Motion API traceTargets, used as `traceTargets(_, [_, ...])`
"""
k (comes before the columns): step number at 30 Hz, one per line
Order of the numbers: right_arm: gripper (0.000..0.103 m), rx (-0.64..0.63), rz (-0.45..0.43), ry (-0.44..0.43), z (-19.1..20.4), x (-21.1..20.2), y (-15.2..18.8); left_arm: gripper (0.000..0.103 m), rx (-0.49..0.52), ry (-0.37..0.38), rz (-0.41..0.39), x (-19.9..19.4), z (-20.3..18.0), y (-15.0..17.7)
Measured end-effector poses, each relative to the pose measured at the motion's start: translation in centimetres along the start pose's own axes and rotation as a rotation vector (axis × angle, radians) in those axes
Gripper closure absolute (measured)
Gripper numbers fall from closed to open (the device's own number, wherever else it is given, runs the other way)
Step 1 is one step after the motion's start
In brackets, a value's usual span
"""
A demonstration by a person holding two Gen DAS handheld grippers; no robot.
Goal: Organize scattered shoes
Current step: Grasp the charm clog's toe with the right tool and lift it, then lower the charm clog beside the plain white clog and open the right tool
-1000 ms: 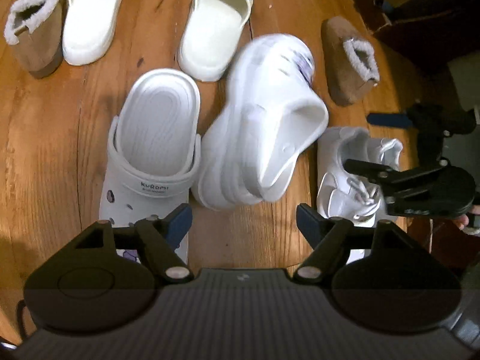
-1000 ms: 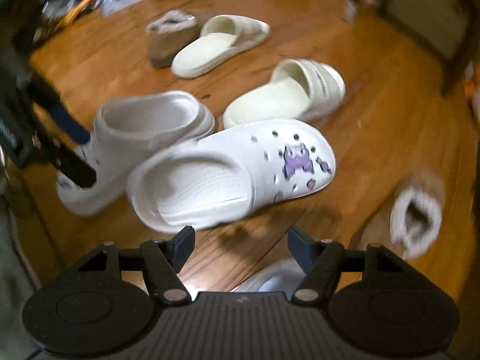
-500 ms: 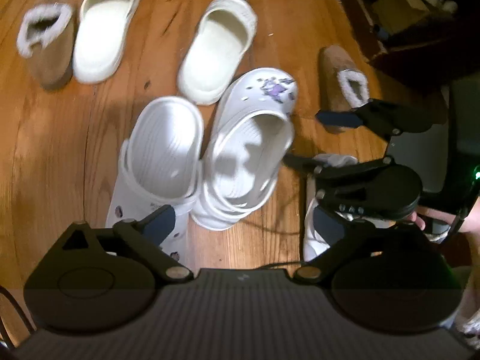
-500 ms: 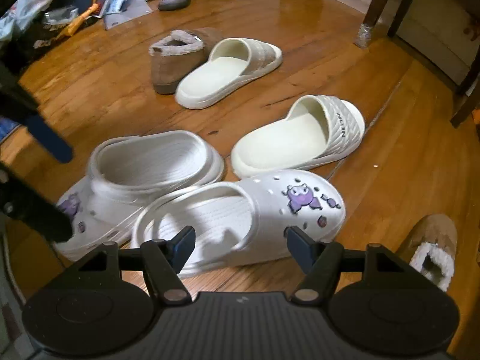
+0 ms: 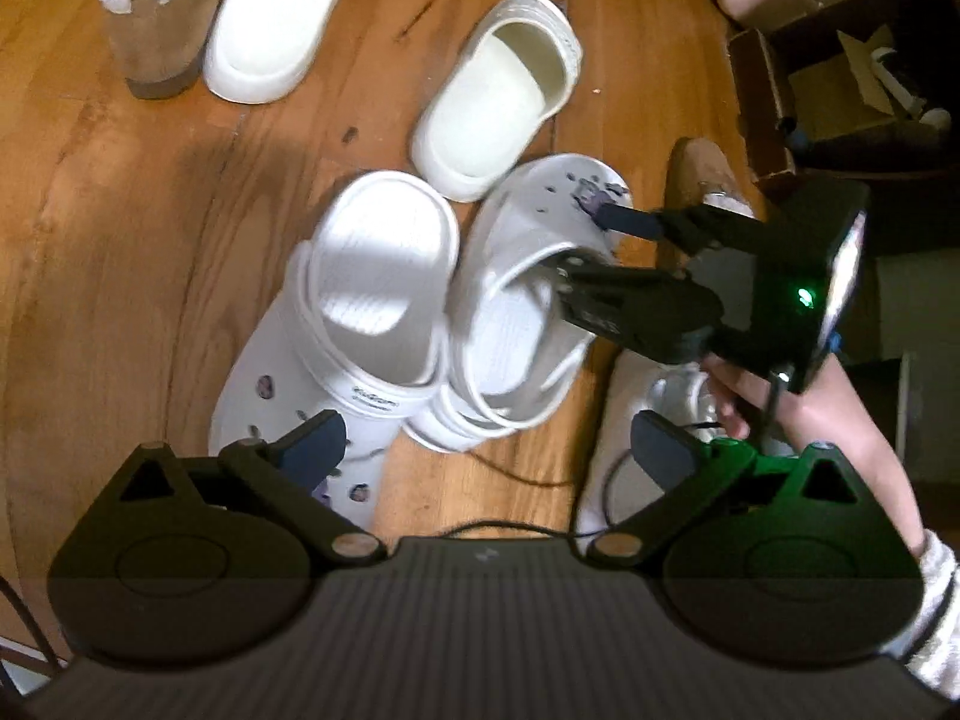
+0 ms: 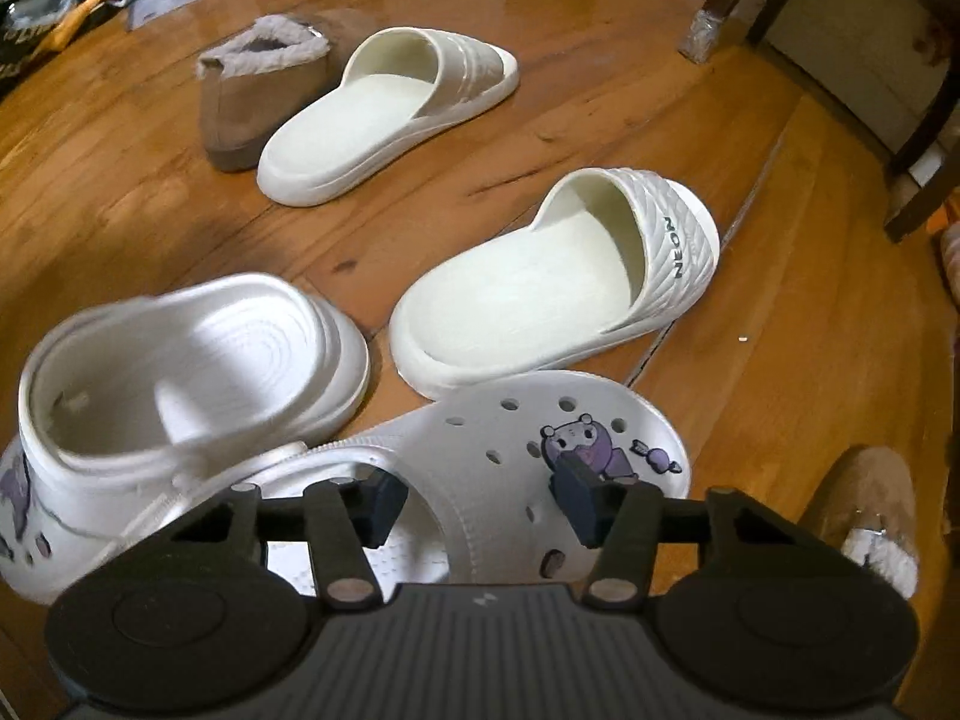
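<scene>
Clogs (image 5: 372, 300) side by side, toes opposite — right claw (image 6: 477, 507) spread over one, left claw (image 5: 486, 441) apart.

In the left wrist view the right gripper (image 5: 579, 243) covers part of the charm clog (image 5: 516, 324) and most of the tan slipper (image 5: 699, 180) at mid right, and whether a finger touches the clog cannot be told. The white sneaker (image 5: 624, 396) at lower right is largely hidden behind the hand (image 5: 780, 396) and the camera's own gripper body. At the upper left edge the fleece boot (image 5: 159, 18) is cut off. In the right wrist view the other clog (image 6: 174, 396) at left is motion-blurred, its toe cropped by the frame.
</scene>
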State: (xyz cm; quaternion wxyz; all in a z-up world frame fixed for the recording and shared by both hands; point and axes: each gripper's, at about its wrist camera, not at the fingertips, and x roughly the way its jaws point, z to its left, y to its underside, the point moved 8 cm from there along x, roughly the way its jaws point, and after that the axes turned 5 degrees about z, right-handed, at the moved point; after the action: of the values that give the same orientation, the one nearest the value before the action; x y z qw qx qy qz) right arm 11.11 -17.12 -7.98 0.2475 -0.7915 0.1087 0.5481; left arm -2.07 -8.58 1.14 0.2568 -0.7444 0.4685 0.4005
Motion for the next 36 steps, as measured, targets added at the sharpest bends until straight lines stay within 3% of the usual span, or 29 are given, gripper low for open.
traceTargets(4, [0.053,-0.022,-0.009,0.076,0.2,0.3,0.1,0.0,-0.004,0.015,-0.006,0.3,-0.1,-0.6])
traceTargets(10, [0.073,-0.045,-0.016,0.181,0.4,0.6,0.4,0.0,-0.055,-0.007,0.025,2.2,1.3,-1.3])
traceTargets(13, [0.075,0.0,0.013,0.188,0.2,-0.3,1.3,0.0,-0.067,0.05,0.007,1.4,0.7,-2.0])
traceTargets(19, [0.086,0.184,0.01,0.101,-0.4,-3.4,3.1,0.0,-0.024,0.074,-0.036,-1.0,-0.2,-2.6])
traceTargets(26, [0.086,0.319,-0.032,0.007,0.1,-6.1,4.6,0.0,-0.055,0.077,-0.051,-1.9,1.5,-3.1])
traceTargets(36, [0.086,0.853,0.048,-0.263,-1.5,-6.2,7.6,0.0,0.027,0.045,-0.084,-3.6,0.8,-3.5])
